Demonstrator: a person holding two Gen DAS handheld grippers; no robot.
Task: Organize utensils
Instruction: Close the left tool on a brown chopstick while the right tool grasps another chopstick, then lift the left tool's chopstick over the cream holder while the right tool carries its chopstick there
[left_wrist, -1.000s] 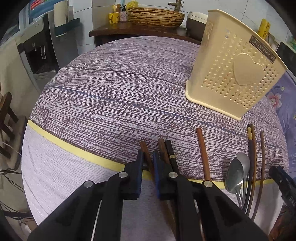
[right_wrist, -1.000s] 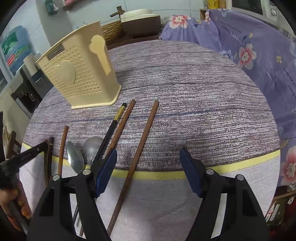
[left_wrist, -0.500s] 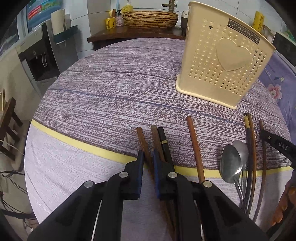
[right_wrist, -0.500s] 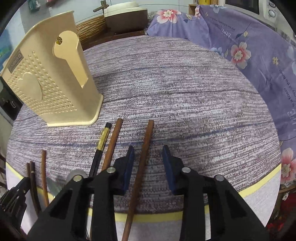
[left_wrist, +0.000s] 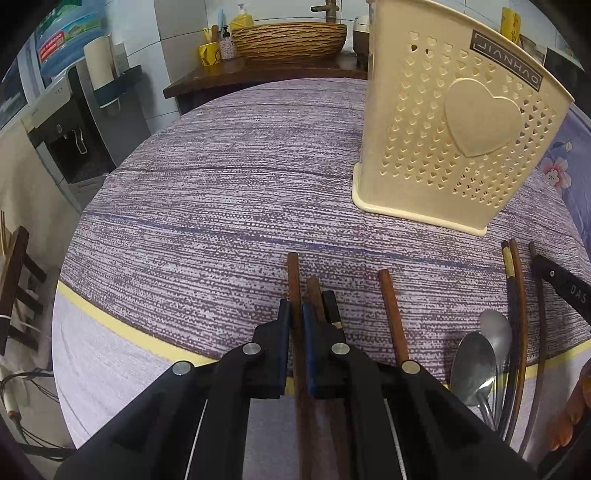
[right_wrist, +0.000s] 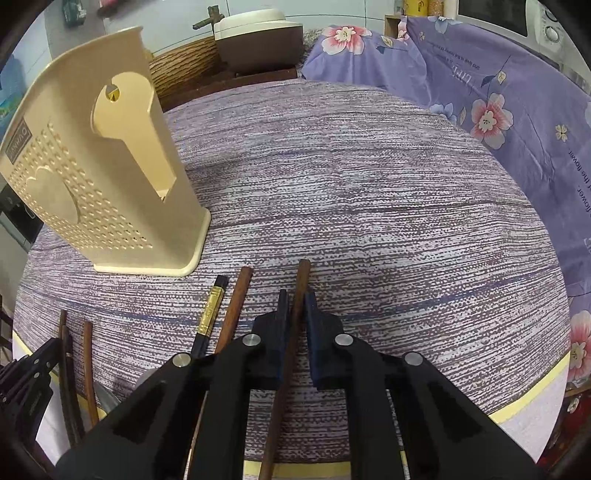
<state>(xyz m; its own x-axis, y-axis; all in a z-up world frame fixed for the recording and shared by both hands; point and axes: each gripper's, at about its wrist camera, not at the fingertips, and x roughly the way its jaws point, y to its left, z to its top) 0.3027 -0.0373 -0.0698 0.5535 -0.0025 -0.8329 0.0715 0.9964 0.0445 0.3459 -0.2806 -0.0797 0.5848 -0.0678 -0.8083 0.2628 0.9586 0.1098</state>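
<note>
Tablecloth (right_wrist: 369, 192); chopstick (right_wrist: 295, 317) pointing seemingly forward

Brown chopsticks (left_wrist: 393, 317) and two steel spoons (left_wrist: 476, 365) lying flat in a row, cream heart-pattern utensil holder (left_wrist: 454, 125) upright just behind them.

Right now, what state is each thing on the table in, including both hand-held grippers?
Left hand-held gripper: shut on a brown chopstick.
Right hand-held gripper: shut on another chopstick.
Holder: upright on the cloth.
Spoons: lying flat, side by side.
Black chopstick: lying flat, not held.
Loose brown chopstick: lying flat, not held.
</note>
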